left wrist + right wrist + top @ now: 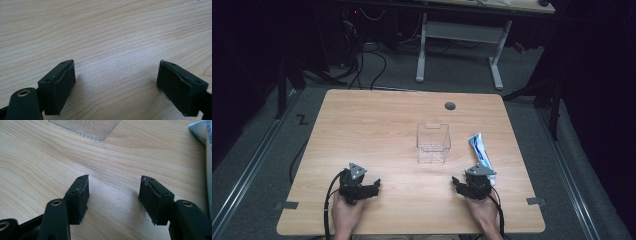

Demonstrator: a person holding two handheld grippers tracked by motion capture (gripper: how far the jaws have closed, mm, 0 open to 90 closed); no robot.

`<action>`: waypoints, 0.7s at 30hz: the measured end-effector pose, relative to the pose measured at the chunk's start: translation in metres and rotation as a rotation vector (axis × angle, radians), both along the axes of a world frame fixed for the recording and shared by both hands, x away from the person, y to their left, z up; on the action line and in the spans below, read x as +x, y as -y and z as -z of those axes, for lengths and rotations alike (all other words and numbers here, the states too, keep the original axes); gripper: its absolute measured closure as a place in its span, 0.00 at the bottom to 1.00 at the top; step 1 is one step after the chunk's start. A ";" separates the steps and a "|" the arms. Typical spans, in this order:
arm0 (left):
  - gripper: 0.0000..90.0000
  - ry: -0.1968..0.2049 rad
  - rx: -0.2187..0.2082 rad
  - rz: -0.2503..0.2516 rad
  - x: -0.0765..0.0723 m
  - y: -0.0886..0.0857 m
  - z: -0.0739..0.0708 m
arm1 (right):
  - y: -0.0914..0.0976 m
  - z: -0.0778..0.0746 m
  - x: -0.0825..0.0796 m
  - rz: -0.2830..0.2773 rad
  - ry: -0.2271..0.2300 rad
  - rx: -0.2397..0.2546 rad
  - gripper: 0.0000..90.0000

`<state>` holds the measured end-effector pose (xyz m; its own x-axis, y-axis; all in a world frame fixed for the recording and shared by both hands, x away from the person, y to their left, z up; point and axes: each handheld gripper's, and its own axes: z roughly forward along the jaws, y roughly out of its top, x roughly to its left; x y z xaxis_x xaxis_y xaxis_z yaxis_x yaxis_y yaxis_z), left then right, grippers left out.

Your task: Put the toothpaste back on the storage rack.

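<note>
A clear plastic box (433,143) stands open-topped in the middle of the wooden table (377,125). A white and blue toothpaste tube (481,156) lies to its right. My left gripper (373,189) rests near the front edge at the left, open, with bare wood between its jaws (117,67). My right gripper (458,184) rests near the front edge at the right, just in front of the tube's near end, open and holding nothing (113,183). In the right gripper view the box's corner (87,127) lies ahead and the tube (203,135) runs along the right edge.
A small grey round cap (450,106) sits in the table's far edge area. Beyond the table are a white desk frame (459,45) and cables on the floor. A hand holds each gripper at the table's near edge.
</note>
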<state>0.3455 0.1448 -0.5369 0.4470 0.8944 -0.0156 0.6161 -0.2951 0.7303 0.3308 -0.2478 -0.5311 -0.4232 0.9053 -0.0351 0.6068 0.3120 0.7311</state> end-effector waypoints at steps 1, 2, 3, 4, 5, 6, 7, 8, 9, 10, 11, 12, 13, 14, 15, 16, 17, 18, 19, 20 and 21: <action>0.17 0.000 0.000 0.000 0.000 0.000 0.000 | 0.000 0.000 0.000 0.004 0.004 -0.004 0.47; 0.17 0.000 0.000 0.000 0.000 0.000 0.000 | 0.001 0.000 -0.001 0.011 0.002 -0.002 0.47; 0.17 0.000 0.000 0.000 0.000 0.000 0.000 | 0.001 -0.001 -0.001 0.011 0.003 0.000 0.47; 0.17 0.000 0.000 0.000 0.000 0.000 0.000 | 0.002 -0.001 -0.002 0.013 0.004 0.000 0.47; 0.17 0.000 0.000 0.000 0.000 0.000 0.000 | 0.002 -0.001 -0.003 0.015 0.007 0.001 0.47; 0.17 0.000 0.000 0.000 0.000 0.000 0.000 | 0.004 -0.002 -0.004 0.019 0.008 0.004 0.47; 0.17 0.000 0.000 0.000 0.000 0.000 0.000 | 0.005 -0.002 -0.004 0.019 0.009 0.006 0.47; 0.17 0.000 0.000 0.000 0.000 0.000 0.000 | 0.006 -0.003 -0.005 0.022 0.008 0.012 0.47; 0.17 0.000 0.000 0.000 0.000 0.000 0.000 | 0.006 -0.004 -0.005 0.025 0.010 0.013 0.47; 0.17 0.000 0.000 0.000 0.000 0.000 0.000 | 0.008 -0.005 -0.006 0.029 0.013 0.017 0.47; 0.17 0.000 0.000 0.000 0.000 0.000 0.000 | 0.009 -0.005 -0.007 0.031 0.015 0.021 0.47; 0.17 0.000 0.000 0.000 0.000 0.000 0.000 | 0.009 -0.006 -0.007 0.032 0.014 0.022 0.47; 0.17 0.000 -0.001 0.000 0.000 0.000 0.000 | 0.010 -0.006 -0.007 0.037 0.012 0.027 0.47; 0.17 -0.001 -0.001 0.000 0.000 0.000 0.000 | 0.011 -0.007 -0.008 0.036 0.016 0.028 0.47; 0.17 -0.001 -0.001 0.000 0.000 0.000 0.000 | 0.012 -0.008 -0.008 0.041 0.019 0.035 0.47; 0.17 -0.001 -0.001 0.000 0.000 0.000 0.000 | 0.013 -0.008 -0.009 0.044 0.019 0.040 0.47; 0.17 -0.001 -0.001 0.000 0.000 0.000 0.000 | 0.014 -0.009 -0.010 0.042 0.025 0.040 0.47; 0.17 -0.001 -0.001 0.000 0.000 0.000 0.000 | 0.015 -0.009 -0.010 0.044 0.026 0.043 0.47; 0.17 -0.001 -0.001 0.000 0.000 0.000 0.000 | 0.015 -0.010 -0.011 0.047 0.024 0.050 0.47; 0.17 -0.001 -0.001 0.000 0.000 0.000 0.000 | 0.016 -0.010 -0.011 0.046 0.024 0.052 0.48; 0.17 -0.001 -0.001 0.000 0.000 0.000 0.000 | 0.017 -0.011 -0.012 0.046 0.026 0.054 0.48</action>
<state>0.3455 0.1447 -0.5369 0.4466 0.8946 -0.0165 0.6167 -0.2944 0.7301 0.3189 -0.2649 -0.5201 -0.3806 0.9247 0.0039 0.6005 0.2439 0.7615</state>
